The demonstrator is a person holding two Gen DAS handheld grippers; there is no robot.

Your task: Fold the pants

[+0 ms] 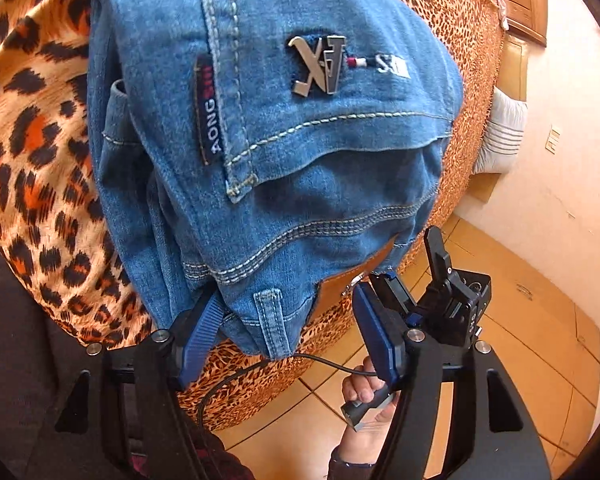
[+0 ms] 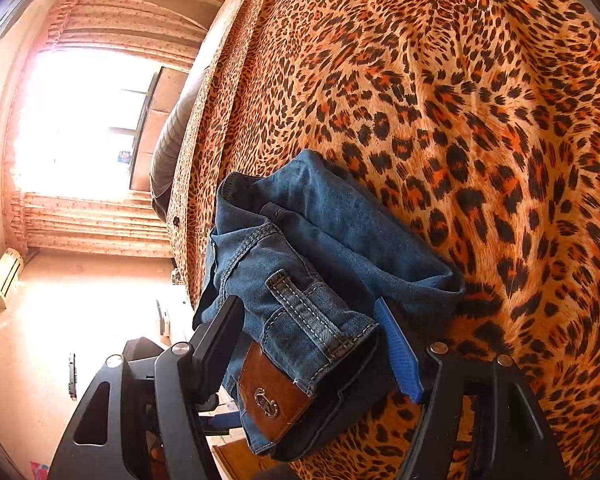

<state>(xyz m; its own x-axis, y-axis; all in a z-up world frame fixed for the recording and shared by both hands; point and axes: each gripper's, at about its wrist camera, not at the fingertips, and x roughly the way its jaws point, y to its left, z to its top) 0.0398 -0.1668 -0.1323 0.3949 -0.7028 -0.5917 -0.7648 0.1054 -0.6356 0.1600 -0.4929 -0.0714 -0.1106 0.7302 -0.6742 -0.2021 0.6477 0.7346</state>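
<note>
Blue denim jeans (image 1: 268, 128) lie folded in a thick bundle on a leopard-print bed cover (image 1: 32, 152), waistband end toward me at the bed's edge. My left gripper (image 1: 288, 336) is open; the waistband with a belt loop hangs between its blue pads (image 1: 374, 336), untouched by the right pad. The right gripper's black body (image 1: 456, 300) shows beside it. In the right wrist view the jeans (image 2: 324, 240) show a brown leather patch (image 2: 272, 392). My right gripper (image 2: 312, 344) is open around the waistband, its fingers (image 2: 400, 352) wide apart on either side.
The bed cover (image 2: 460, 100) stretches far beyond the jeans. Orange tiled floor (image 1: 500, 320) lies below the bed edge. A white striped pillow (image 1: 500, 132) and wooden headboard (image 1: 528, 4) stand at the far end. A bright curtained window (image 2: 84, 120) is off to the side.
</note>
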